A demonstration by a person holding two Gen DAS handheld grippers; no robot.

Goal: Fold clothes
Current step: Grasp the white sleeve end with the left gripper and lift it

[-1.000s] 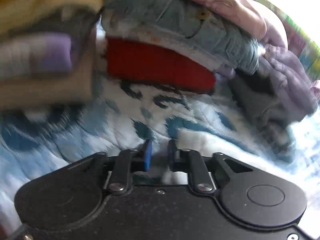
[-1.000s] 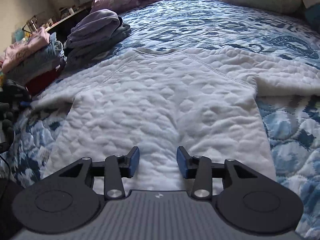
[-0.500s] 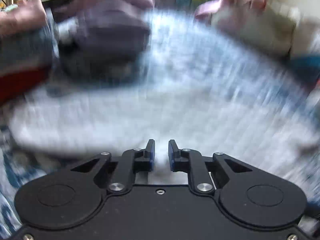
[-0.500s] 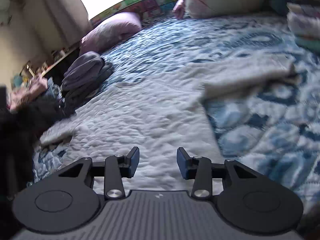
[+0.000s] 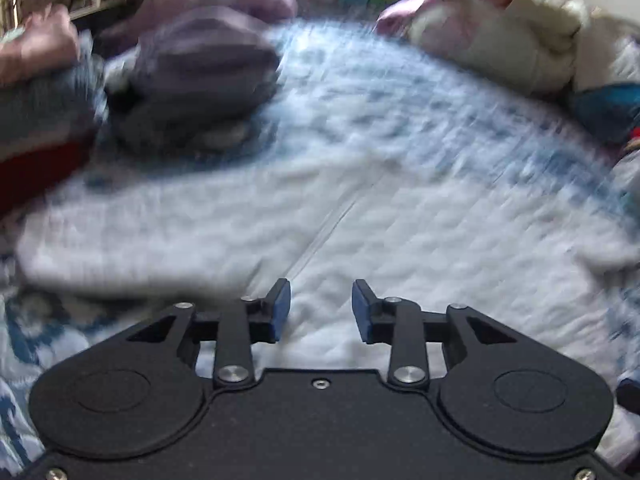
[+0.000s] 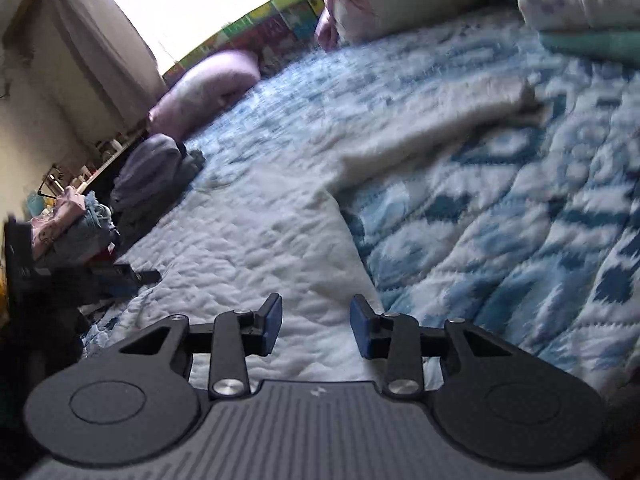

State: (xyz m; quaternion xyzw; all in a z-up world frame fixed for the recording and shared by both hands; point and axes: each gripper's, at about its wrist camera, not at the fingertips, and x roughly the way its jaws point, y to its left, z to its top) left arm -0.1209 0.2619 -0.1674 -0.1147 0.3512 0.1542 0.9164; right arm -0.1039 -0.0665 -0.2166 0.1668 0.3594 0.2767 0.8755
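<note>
A white quilted sweatshirt (image 5: 360, 208) lies spread flat on the blue and white bedspread (image 6: 520, 220). My left gripper (image 5: 321, 306) hovers over its lower left part, near the seam of one sleeve; its jaws are opening and nothing is between them. The left wrist view is blurred. My right gripper (image 6: 315, 326) hangs over the right hem edge of the sweatshirt (image 6: 256, 240), jaws apart and closing slightly, with no cloth between them. The right sleeve (image 6: 440, 128) stretches away toward the far right.
Folded piles stand along the left: a purple and grey pile (image 5: 192, 76) and a red, blue-grey and pink stack (image 5: 40, 120). Pillows (image 5: 500, 40) and a lilac pillow (image 6: 204, 88) line the far side. Another folded stack (image 6: 580, 8) sits far right.
The left wrist view swung from the folded piles to the white sweatshirt, and its jaws narrowed, then spread wider. The right wrist view slid toward the sweatshirt's right edge and tilted.
</note>
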